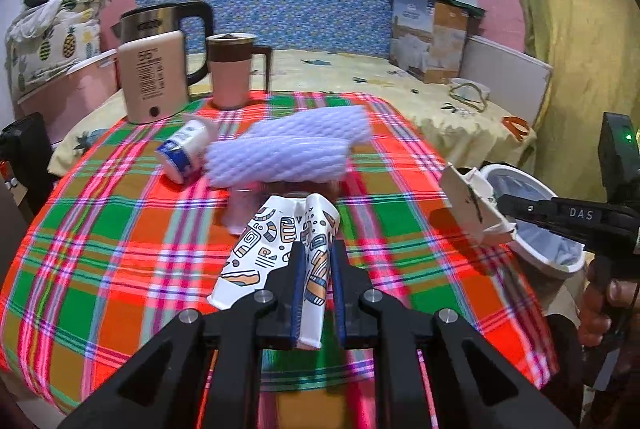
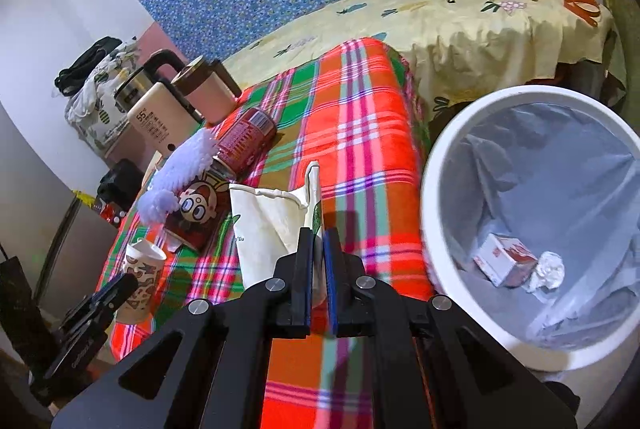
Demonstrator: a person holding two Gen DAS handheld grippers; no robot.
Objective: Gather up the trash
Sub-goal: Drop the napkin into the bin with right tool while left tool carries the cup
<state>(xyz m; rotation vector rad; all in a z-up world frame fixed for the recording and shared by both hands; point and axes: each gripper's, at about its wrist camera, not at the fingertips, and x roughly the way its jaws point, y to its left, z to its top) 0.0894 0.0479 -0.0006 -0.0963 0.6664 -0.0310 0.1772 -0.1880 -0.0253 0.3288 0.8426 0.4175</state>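
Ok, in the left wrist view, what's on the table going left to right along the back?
Kettle → mug → printed box → white bowl → orange loop.

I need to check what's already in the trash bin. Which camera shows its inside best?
Right wrist view: the white round bin with a clear liner opens toward the camera, showing a small carton and crumpled foil. The left wrist view shows only part of its rim behind the right claw.
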